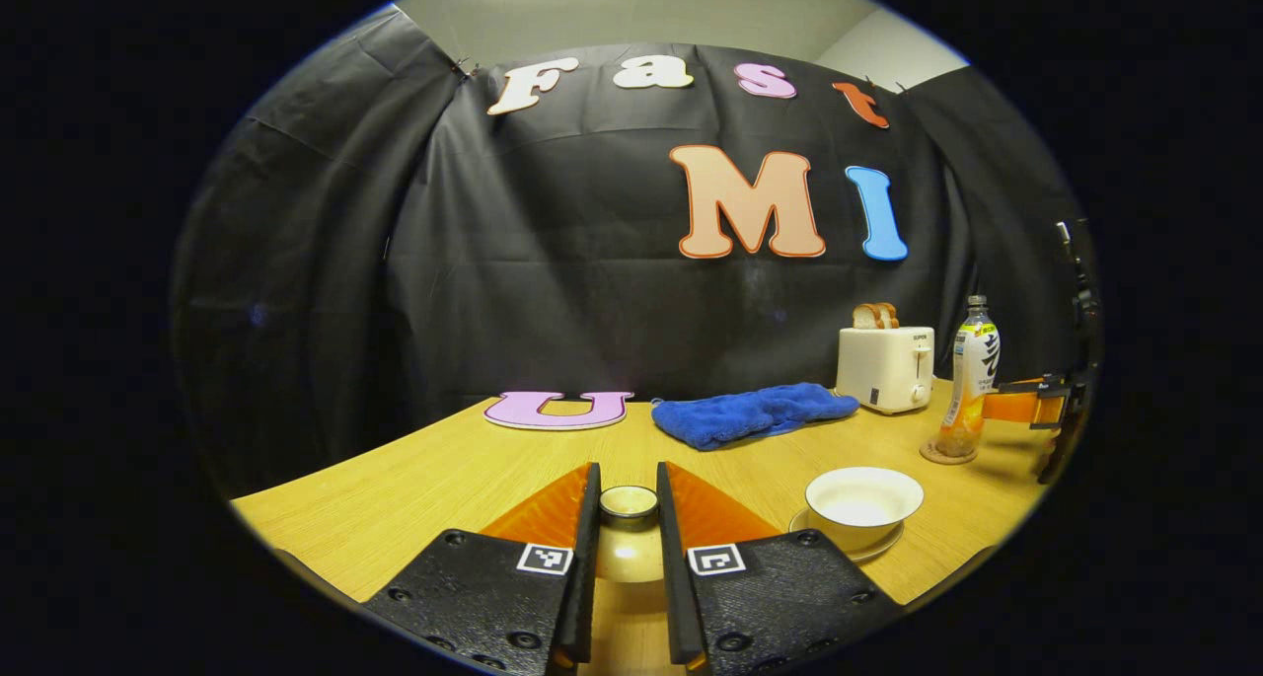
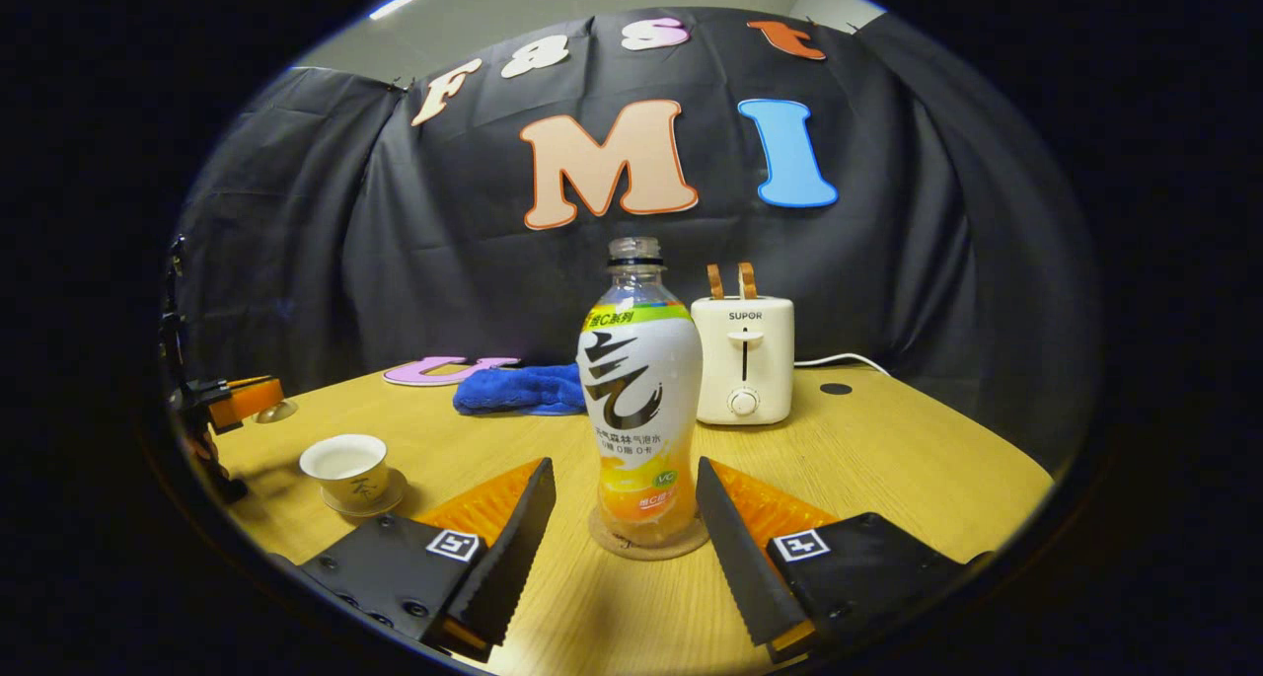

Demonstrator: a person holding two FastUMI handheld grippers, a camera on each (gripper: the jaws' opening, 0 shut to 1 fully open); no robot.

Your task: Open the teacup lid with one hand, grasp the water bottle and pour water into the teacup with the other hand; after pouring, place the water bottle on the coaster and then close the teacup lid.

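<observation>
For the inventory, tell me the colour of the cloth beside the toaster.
Blue; the cloth shows best in the left gripper view.

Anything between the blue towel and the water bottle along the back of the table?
Yes: the toaster stands between the blue towel and the water bottle, seen in the left gripper view.

white two-slot toaster, far on tabletop: brand "SUPOR" on its front | clear plastic water bottle, centre: label print too small to tell | tool plates: square black-and-white marker tags, no lettering
</observation>
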